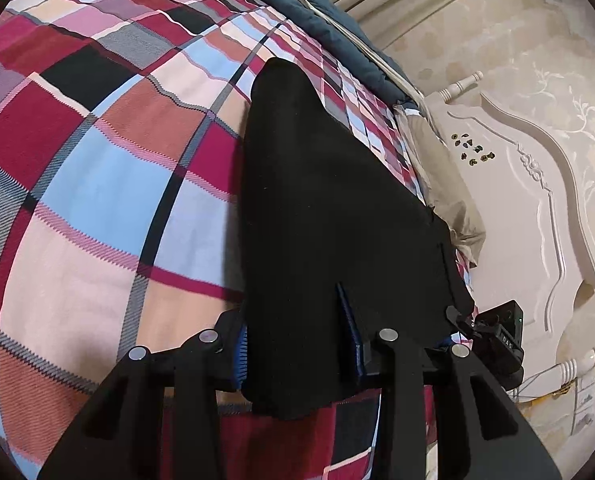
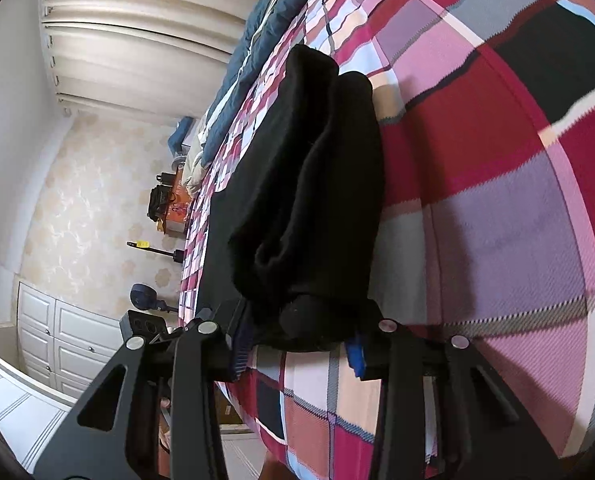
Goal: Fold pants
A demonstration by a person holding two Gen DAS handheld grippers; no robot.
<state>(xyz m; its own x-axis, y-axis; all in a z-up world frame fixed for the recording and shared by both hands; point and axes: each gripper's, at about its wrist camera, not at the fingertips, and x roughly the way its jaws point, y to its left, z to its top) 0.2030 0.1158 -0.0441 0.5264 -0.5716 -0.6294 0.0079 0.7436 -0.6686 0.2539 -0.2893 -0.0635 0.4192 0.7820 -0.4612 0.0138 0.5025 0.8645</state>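
Black pants (image 1: 321, 208) stretch away from me across a plaid bedspread (image 1: 109, 168). My left gripper (image 1: 297, 344) is shut on their near edge, the cloth pinched between its blue pads and a flap hanging below the jaws. In the right wrist view the pants (image 2: 317, 184) lie bunched in thick folds on the bedspread (image 2: 497, 200). My right gripper (image 2: 297, 340) is shut on that bundled end. In the left wrist view the other gripper (image 1: 493, 336) shows at the pants' right corner.
A cream carved headboard (image 1: 529, 184) and a beige pillow (image 1: 445, 184) lie to the right in the left wrist view. A blue quilt (image 2: 257, 48) runs along the bed's far side. White cabinets (image 2: 57, 336), curtains (image 2: 137, 36) and cluttered items (image 2: 169, 204) stand beyond the bed.
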